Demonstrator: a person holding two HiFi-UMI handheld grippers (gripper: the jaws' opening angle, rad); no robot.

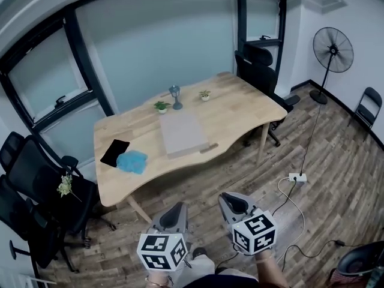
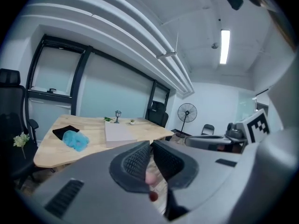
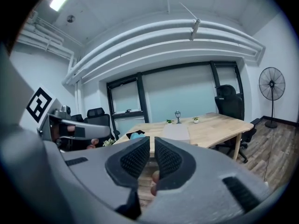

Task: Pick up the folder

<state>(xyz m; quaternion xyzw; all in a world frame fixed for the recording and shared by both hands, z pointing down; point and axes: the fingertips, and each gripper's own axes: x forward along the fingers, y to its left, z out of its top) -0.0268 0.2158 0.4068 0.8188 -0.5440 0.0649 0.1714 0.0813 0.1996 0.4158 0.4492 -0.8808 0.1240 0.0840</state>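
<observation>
Jaws of left gripper (image 2: 150, 145) and right gripper (image 3: 152, 142) closed, empty, well apart from table (image 1: 240, 110). Grey folder (image 1: 182, 132) flat mid-table, long axis running near edge to window side. Two small pots (image 1: 161, 108) beyond, green plant in each.

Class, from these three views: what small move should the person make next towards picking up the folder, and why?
Probably carry both grippers forward toward the table, because the grey folder lies flat on it, well ahead of the left gripper and right gripper. Both have their jaws together with nothing between them, so opening should follow once near the folder's edge.
</observation>
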